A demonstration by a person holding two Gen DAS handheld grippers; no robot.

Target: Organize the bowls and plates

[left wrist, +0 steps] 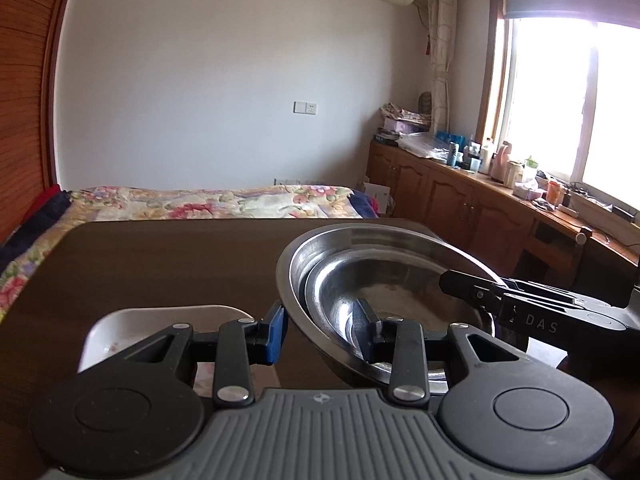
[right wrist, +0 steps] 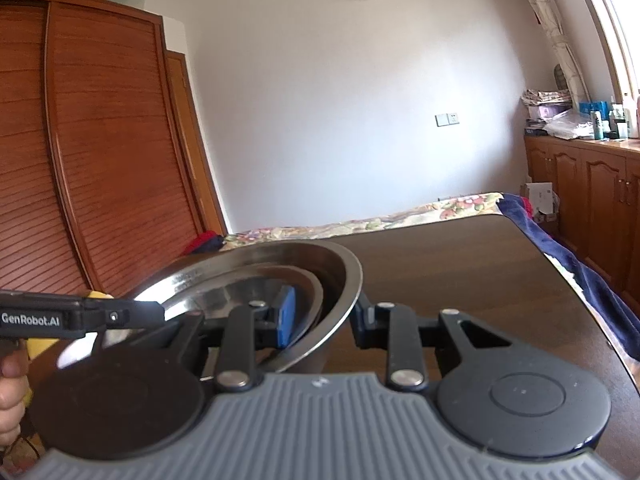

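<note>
A large steel bowl [left wrist: 320, 252] is held above the dark table [left wrist: 160, 260], with a smaller steel bowl [left wrist: 340, 292] nested inside it. My left gripper [left wrist: 320, 330] straddles its left rim, one blue pad outside and one finger inside, with a gap between the pads. My right gripper [right wrist: 326, 320] straddles the opposite rim of the large bowl [right wrist: 344, 276], jaws close on the wall; the smaller bowl [right wrist: 312, 284] shows inside. A white square dish [left wrist: 132, 328] sits on the table under my left gripper.
A bed with a floral cover [left wrist: 224, 202] lies beyond the table's far edge. A wooden wardrobe [right wrist: 100, 160] stands on the left. Wooden cabinets with clutter [left wrist: 460, 184] run along the window on the right.
</note>
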